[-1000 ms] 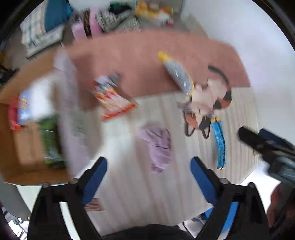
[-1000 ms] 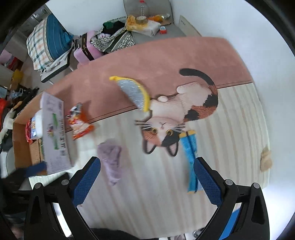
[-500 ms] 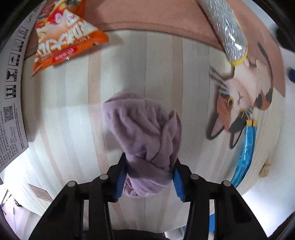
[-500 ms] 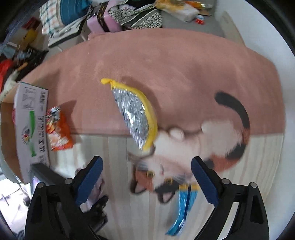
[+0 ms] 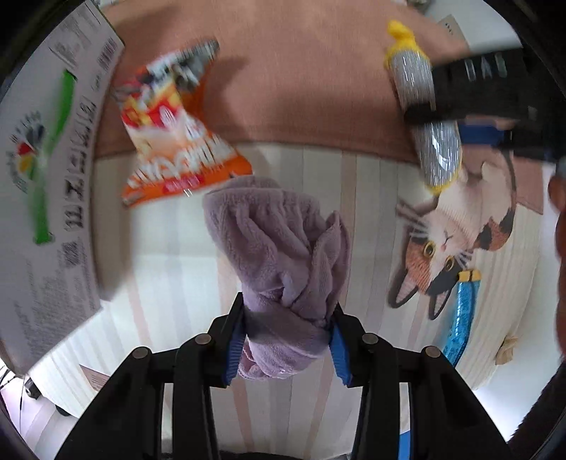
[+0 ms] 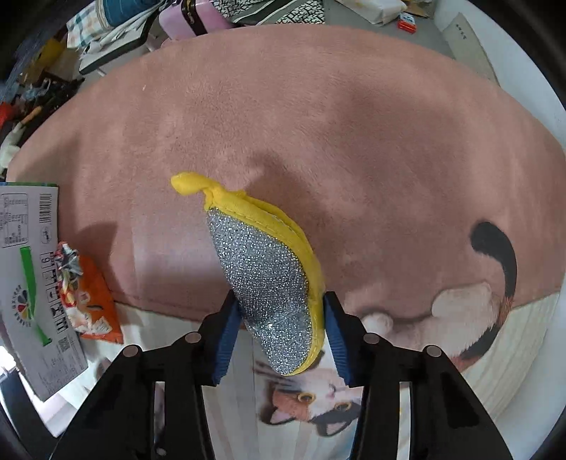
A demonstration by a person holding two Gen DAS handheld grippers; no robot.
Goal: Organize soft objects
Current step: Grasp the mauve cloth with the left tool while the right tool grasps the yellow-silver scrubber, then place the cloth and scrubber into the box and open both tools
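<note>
My left gripper (image 5: 286,339) is shut on a crumpled purple towel (image 5: 279,254) and holds it above the cat-print mat (image 5: 353,212). My right gripper (image 6: 281,331) is shut on a yellow and silver glitter pad (image 6: 269,279) lying where the pink part of the mat (image 6: 318,124) meets the striped part. In the left wrist view the same pad (image 5: 428,116) shows at the upper right with the right gripper's black body (image 5: 495,88) across it.
An orange snack bag (image 5: 177,141) lies by a cardboard box flap (image 5: 46,177) at the left. A blue packet (image 5: 460,318) lies beside the printed cat face. Bags and clutter (image 6: 177,21) line the far edge of the mat.
My left gripper closed on the purple towel and has lifted it. My right gripper moved forward and closed on the yellow and silver pad.
</note>
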